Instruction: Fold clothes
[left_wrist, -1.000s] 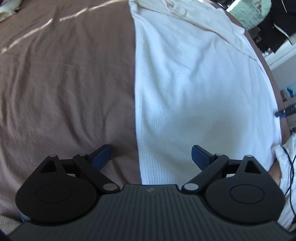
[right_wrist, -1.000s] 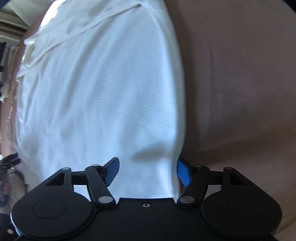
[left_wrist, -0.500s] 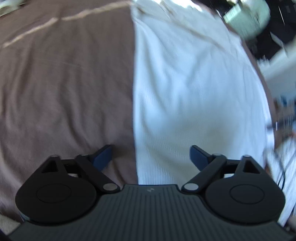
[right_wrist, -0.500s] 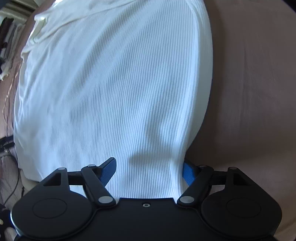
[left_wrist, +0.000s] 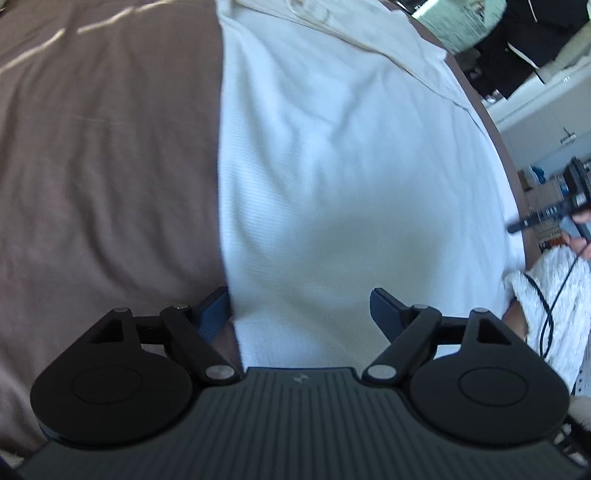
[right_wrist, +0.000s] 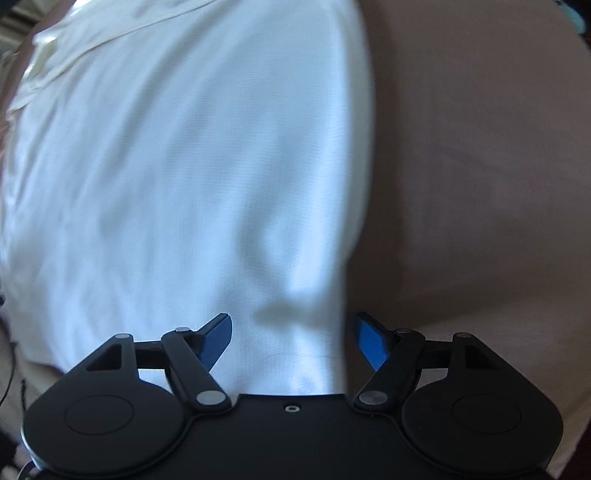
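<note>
A white ribbed garment is lying flat on a brown bedspread, its long folded edges running away from the person. A cream-coloured piece of clothing is overlapping its far end.

The left gripper is pointing down over the garment's near left corner. Its jaws are standing wide but drawing inward, straddling the cloth's edge — one blue pad on the bedspread side, the other over the white fabric, neither visibly pinching it.

The right gripper is hanging over the near right corner, jaws spread wide, with the garment's right edge and a small raised wrinkle lying between the blue pads. The pads are not pressing on the cloth.

Off the bed's right side, in the left wrist view, a fluffy white textile is bunching at the edge with a black cable trailing across it — just beside the garment's corner. Beyond it, dark hanging clothes and pale cabinets are filling the background. The right wrist view is blurred.
</note>
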